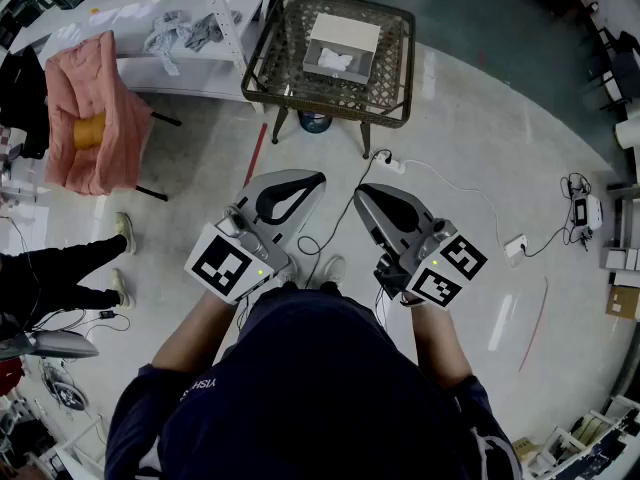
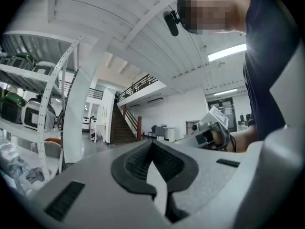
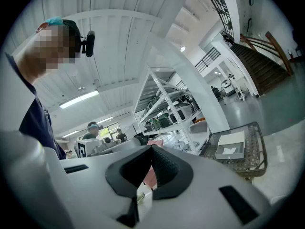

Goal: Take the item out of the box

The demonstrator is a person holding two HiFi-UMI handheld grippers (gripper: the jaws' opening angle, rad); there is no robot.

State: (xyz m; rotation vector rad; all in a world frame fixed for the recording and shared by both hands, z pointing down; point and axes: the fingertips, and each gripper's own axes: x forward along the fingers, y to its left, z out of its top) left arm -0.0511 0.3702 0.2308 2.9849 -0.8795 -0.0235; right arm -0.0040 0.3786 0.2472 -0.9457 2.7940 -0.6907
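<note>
Two grippers held close to the chest in the head view, over a pale floor: left gripper (image 1: 316, 179) and right gripper (image 1: 361, 194) angled toward each other, tips near but apart, each pair of jaws closed to a point with nothing between. Well ahead, a wicker table (image 1: 404, 63) bearing an open box (image 1: 345, 33), a crumpled white item (image 1: 335, 60) lying inside it, far from both grippers. At left, a pink cloth (image 1: 95, 118) draped over a chair beside a white shelf (image 1: 235, 28); lower left, the legs of a second person (image 1: 70, 268). On the floor just right of the table, a power strip (image 1: 393, 164) with a white cable trailing away.

Left gripper view: left gripper (image 2: 152, 144) tilted up toward a white ceiling, dark pads (image 2: 136, 161) meeting at the tips, empty. Shelf (image 2: 47, 104) at left, a staircase (image 2: 121, 125) far behind, right gripper low at right beside a dark shirt.

Right gripper view: right gripper (image 3: 152, 149) likewise tilted up, pads (image 3: 164, 168) pressed together at the tips, gripping nothing. Table (image 3: 255, 163) low at right, box (image 3: 232, 140) on top with the item (image 3: 230, 151) inside, well apart from the jaws. Shelf (image 3: 167, 104) behind, left gripper's marker cube at lower left.
</note>
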